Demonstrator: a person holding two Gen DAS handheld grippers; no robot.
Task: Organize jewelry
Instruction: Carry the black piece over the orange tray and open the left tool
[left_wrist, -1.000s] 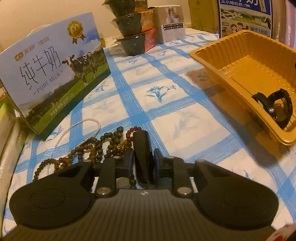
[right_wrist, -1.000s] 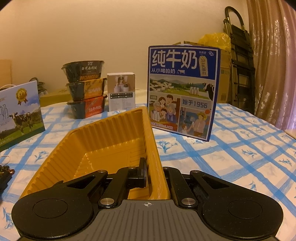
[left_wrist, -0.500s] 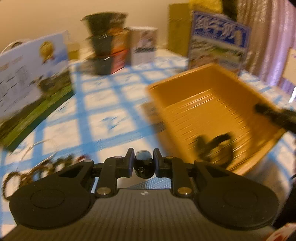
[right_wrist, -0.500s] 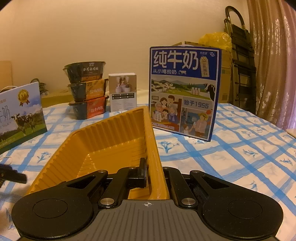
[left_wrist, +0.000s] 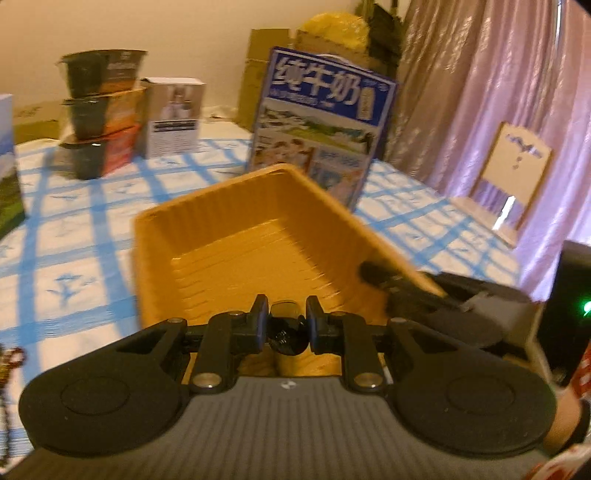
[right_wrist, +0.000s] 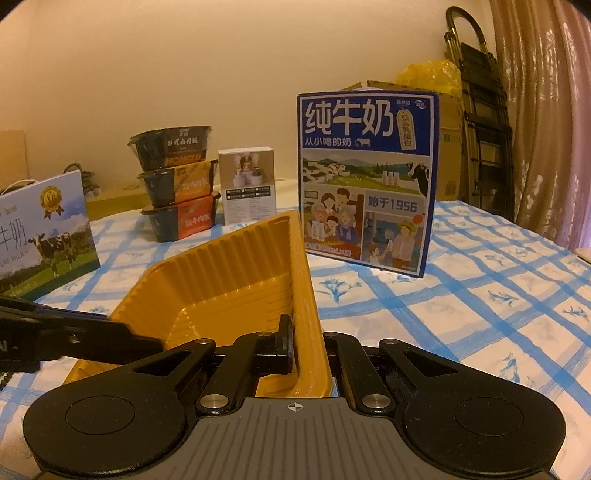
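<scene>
- Brown bead strands (left_wrist: 11, 360) are lying at the far left edge of the left wrist view, on the blue-checked worktop (left_wrist: 66, 258), well apart from the left tongs.
- Left tongs (left_wrist: 286, 323) are hovering over the near end of the orange tray (left_wrist: 236, 221), their jaws narrowed and pressing on a small dark, glossy piece (left_wrist: 286, 338); blur is making it hard to say what kind of jewelry it is.
- That piece is looking hard, smooth and light, so I judge it is likely to slip if the grip loosens; pinching across its middle, as the pads are doing, seems the safest hold.
- Right tongs (right_wrist: 308, 341) are clamping shut on the tray's right wall (right_wrist: 301, 295), one finger inside and one outside, steadying it.
- Thin ribbed plastic like this is probably flexing easily, so holding it low on the wall is wiser than at the lip.
- Only the left wrist view is showing the carried piece and the beads; the right wrist view is showing just the side of the left tongs coming in from the left, plus the cow-print milk carton (right_wrist: 44, 236) that is nearly cropped out of the other.
</scene>
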